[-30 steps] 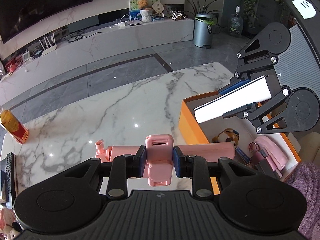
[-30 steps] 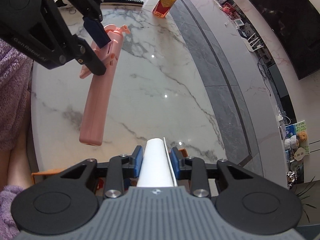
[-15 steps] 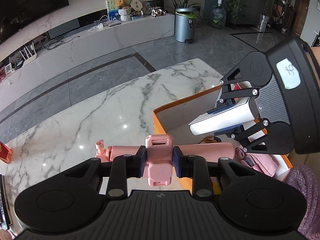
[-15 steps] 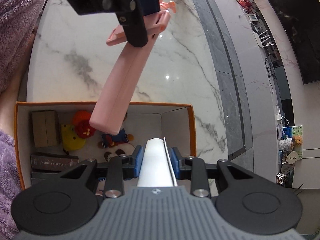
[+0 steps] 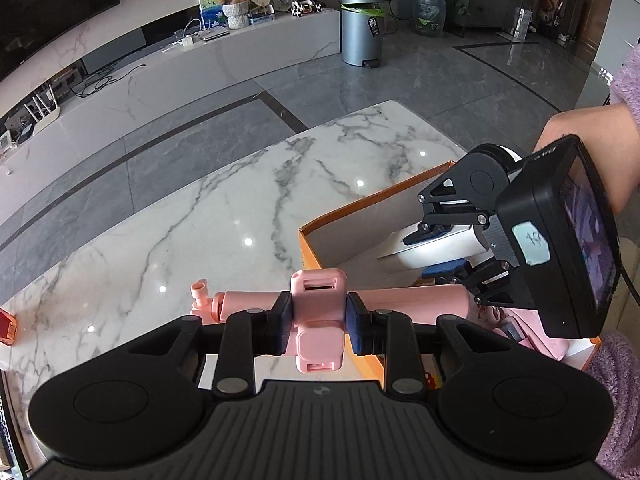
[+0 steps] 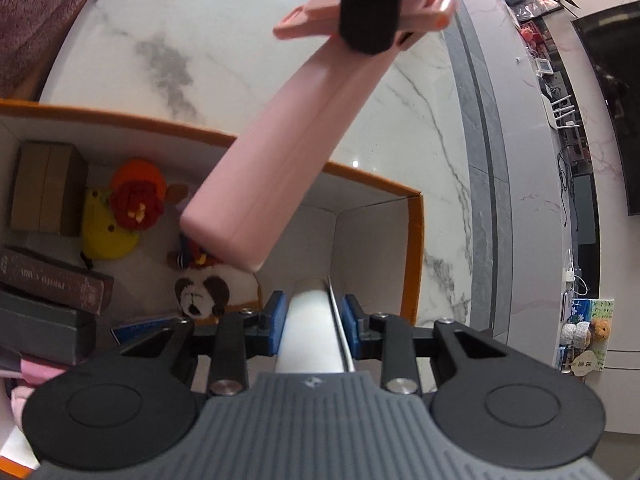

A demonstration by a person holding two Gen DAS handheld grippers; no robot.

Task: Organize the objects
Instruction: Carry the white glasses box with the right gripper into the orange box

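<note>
My left gripper [image 5: 319, 322] is shut on a long pink selfie stick [image 5: 404, 300], held crosswise; its right end hangs over the orange box [image 5: 360, 206]. In the right wrist view the pink stick [image 6: 288, 152] slants down into the box [image 6: 414, 240]. My right gripper [image 6: 313, 316] is shut on a white roll [image 6: 310, 328] and points down into the box near its corner. In the left wrist view the right gripper [image 5: 444, 250] and the white roll [image 5: 432, 244] sit just inside the box, beyond the stick.
The box holds a brown carton [image 6: 44, 188], a yellow and red plush [image 6: 120, 208], a small doll [image 6: 200, 290], dark flat boxes [image 6: 52, 280] and pink items [image 5: 532, 336]. It stands on a marble table [image 5: 200, 220]. A red carton [image 5: 8, 326] is at the left edge.
Both grippers have moved over the orange box. The white roll has gone down into it, and the pink stick's end now reaches inside over the toys.
</note>
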